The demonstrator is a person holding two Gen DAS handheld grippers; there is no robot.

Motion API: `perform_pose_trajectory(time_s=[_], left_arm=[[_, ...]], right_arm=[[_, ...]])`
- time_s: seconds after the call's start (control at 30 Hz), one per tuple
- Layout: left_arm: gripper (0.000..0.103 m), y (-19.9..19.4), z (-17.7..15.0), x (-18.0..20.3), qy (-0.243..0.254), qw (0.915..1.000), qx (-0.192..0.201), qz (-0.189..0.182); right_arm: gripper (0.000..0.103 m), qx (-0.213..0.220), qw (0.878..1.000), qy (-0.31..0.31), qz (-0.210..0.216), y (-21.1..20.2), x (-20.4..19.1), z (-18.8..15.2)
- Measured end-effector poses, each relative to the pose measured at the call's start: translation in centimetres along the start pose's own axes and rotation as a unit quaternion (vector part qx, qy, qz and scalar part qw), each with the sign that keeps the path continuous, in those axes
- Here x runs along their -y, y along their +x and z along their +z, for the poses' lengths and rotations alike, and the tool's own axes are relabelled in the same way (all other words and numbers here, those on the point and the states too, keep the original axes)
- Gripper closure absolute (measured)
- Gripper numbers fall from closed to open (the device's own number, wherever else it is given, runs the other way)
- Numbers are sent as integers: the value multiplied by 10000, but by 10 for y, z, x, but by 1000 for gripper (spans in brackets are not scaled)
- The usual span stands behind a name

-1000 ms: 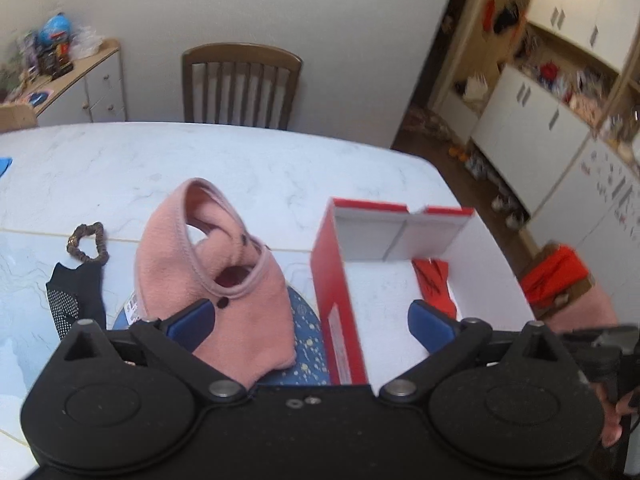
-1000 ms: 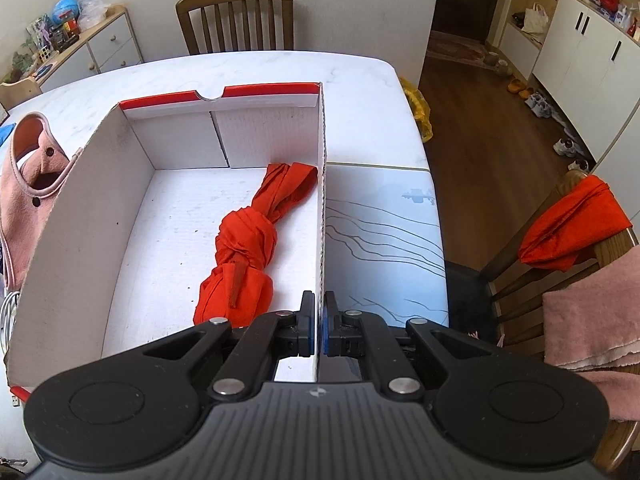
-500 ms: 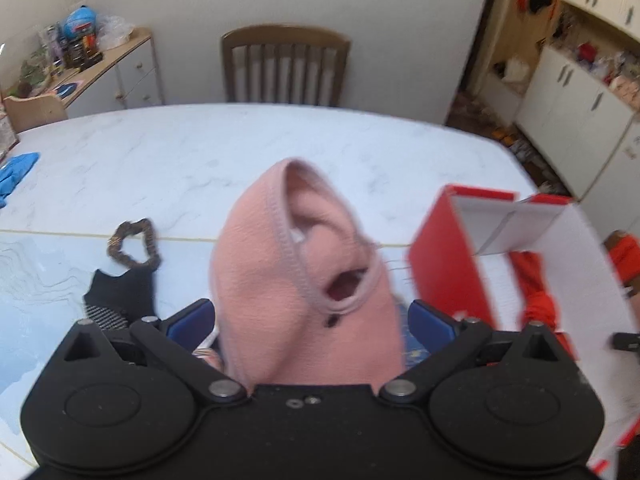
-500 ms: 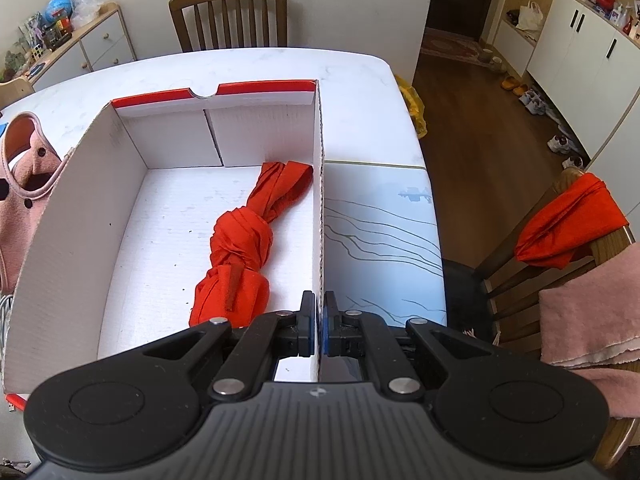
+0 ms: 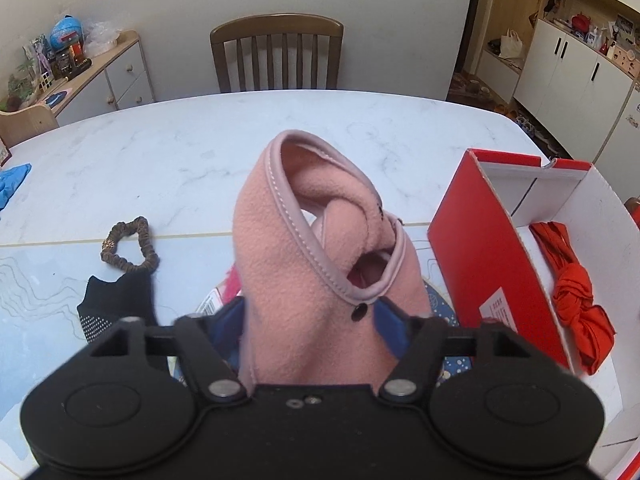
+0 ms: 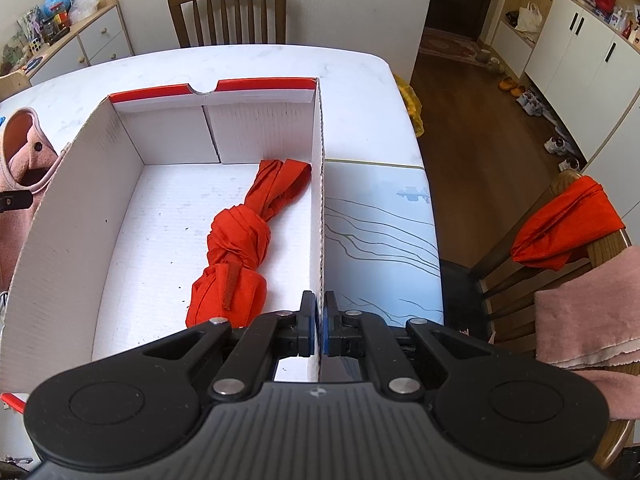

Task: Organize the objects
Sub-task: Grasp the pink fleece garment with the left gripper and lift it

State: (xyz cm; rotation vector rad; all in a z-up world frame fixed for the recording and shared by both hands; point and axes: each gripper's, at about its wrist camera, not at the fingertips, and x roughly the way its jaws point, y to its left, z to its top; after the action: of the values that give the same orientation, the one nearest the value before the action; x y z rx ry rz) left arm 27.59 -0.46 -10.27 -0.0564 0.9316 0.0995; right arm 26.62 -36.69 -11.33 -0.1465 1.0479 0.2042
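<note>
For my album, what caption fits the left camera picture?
Left gripper closing on a pink fleece garment beside the red shoebox holding a knotted red cloth.

Left hand-held gripper (image 5: 310,320) jaws closing around fabric, right hand-held gripper (image 6: 319,322) clamped shut

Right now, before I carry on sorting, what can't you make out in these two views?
- Left wrist view: whether the left gripper, jaws closing, already presses the pink fleece garment; the fleece covers its pads.
- Left wrist view: the blue patterned item is mostly under the fleece.
- Right wrist view: the box's near end, behind the right gripper.
</note>
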Motion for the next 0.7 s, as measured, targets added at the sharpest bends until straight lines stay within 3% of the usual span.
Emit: perform_pose_trajectory(time_s=[0.27, 0.7], left_arm=[[94, -21, -2, 3, 104, 9998, 160, -79], [98, -63, 6, 25, 327, 9975, 441, -434]], right_arm=[[100, 1, 10000, 2, 0, 0, 0, 0], [100, 9, 10000, -34, -5, 1, -1, 1]])
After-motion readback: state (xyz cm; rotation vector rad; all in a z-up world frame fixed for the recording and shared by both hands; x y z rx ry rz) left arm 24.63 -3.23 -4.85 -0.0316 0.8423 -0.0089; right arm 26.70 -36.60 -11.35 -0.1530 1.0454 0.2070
